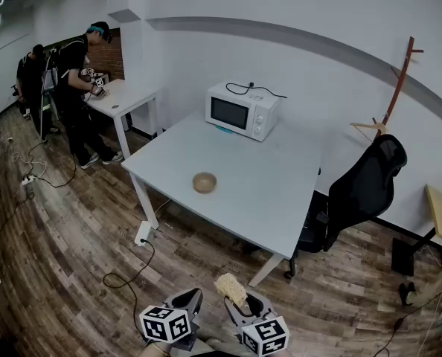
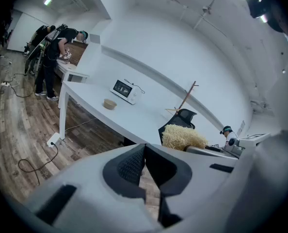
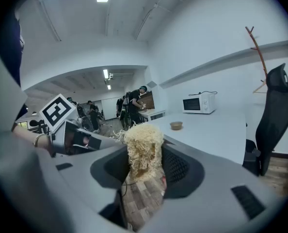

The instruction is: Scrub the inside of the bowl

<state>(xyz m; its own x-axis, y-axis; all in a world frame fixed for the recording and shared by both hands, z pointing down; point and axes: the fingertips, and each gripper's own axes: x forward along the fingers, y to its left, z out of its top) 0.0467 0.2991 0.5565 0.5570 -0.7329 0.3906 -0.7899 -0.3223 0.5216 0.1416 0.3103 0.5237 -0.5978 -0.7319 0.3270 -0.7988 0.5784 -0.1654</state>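
A small tan bowl (image 1: 205, 182) sits on the white table (image 1: 273, 192), far ahead of both grippers; it also shows in the left gripper view as the bowl (image 2: 109, 103) and in the right gripper view as the bowl (image 3: 176, 125). My right gripper (image 1: 239, 297) is held low over the floor, shut on a pale straw-like scrubber (image 1: 231, 289), whose bushy top (image 3: 143, 147) stands between its jaws. My left gripper (image 1: 189, 300) is beside it, shut and empty, its pads (image 2: 134, 165) pressed together. The scrubber (image 2: 184, 137) shows to its right.
A white microwave (image 1: 242, 110) stands at the table's far edge. A black office chair (image 1: 361, 188) is at the table's right. Cables and a power strip (image 1: 143, 233) lie on the wood floor. People work at another table (image 1: 124, 95) at the back left. A wooden coat stand (image 1: 396, 88) leans by the wall.
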